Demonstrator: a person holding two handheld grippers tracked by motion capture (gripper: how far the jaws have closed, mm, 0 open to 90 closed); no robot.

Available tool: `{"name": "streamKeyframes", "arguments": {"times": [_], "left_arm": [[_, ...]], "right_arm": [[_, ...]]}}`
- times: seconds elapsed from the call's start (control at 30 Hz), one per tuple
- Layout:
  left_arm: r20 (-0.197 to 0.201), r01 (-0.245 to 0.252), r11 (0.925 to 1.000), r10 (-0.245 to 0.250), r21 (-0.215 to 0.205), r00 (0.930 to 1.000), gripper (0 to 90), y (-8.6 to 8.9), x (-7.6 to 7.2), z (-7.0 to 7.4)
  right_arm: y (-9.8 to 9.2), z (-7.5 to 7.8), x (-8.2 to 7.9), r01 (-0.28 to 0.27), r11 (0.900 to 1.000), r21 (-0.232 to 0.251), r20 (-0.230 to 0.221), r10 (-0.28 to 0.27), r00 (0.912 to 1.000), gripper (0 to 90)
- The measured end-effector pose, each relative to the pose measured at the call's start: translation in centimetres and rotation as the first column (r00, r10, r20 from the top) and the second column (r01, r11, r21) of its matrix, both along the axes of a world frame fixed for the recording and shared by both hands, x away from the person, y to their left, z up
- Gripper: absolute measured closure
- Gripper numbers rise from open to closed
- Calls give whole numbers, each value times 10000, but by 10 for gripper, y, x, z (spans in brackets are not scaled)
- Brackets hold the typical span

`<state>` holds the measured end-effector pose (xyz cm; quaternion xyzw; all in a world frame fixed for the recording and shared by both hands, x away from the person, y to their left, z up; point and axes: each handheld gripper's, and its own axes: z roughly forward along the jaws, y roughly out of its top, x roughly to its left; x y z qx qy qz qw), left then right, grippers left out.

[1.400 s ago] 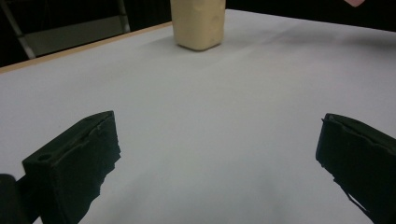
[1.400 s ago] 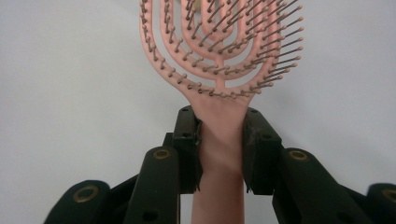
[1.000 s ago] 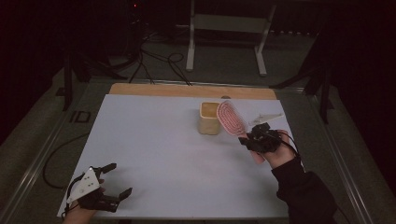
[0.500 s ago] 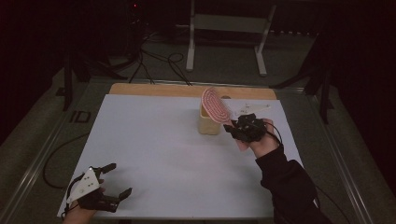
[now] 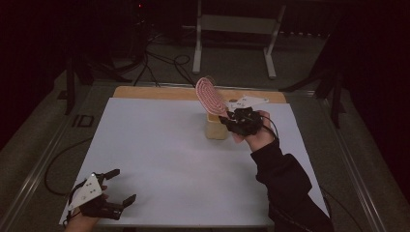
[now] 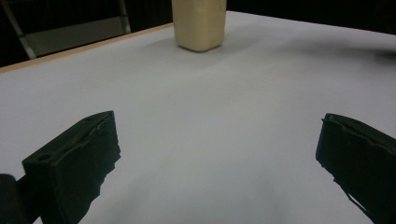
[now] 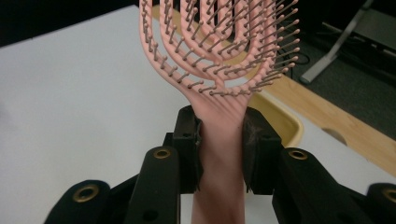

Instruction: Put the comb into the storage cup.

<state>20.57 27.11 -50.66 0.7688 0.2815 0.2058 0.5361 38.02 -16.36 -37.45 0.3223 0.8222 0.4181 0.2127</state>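
Observation:
A pink hairbrush with open loops of bristles is held up in the air by my right gripper, which is shut on its handle. The brush head tilts up and to the left, above a cream open-topped container that stands on the white table at the back centre. The same container shows upright in the left gripper view, and its rim sits just behind the brush. My left gripper rests at the table's near left corner, open, with nothing between its fingers.
The white table top has a wooden strip along its far edge. Behind the table, a metal stand and cables lie on the dark floor. A dark sleeve reaches in from the bottom right.
My right gripper has carried the hairbrush left and toward the far edge, from beside the container to above it. The left gripper has stayed still.

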Motion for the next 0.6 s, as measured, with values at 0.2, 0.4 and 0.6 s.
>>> {"name": "streamKeyframes", "arguments": {"times": [0.2,0.4,0.6], "left_arm": [[3,12,10000,-12,0,10000,0,0,0,0],[13,3,10000,-3,-52,10000,0,1,-1,0],[6,-25,9999,25,-122,10000,0,2,-1,0]], "right_arm": [[10,6,11,-72,9996,286,120,69,9999,704],[17,10,20,-268,9984,498,497,244,9985,704],[25,11,29,-151,9981,603,477,123,9988,704]]}}
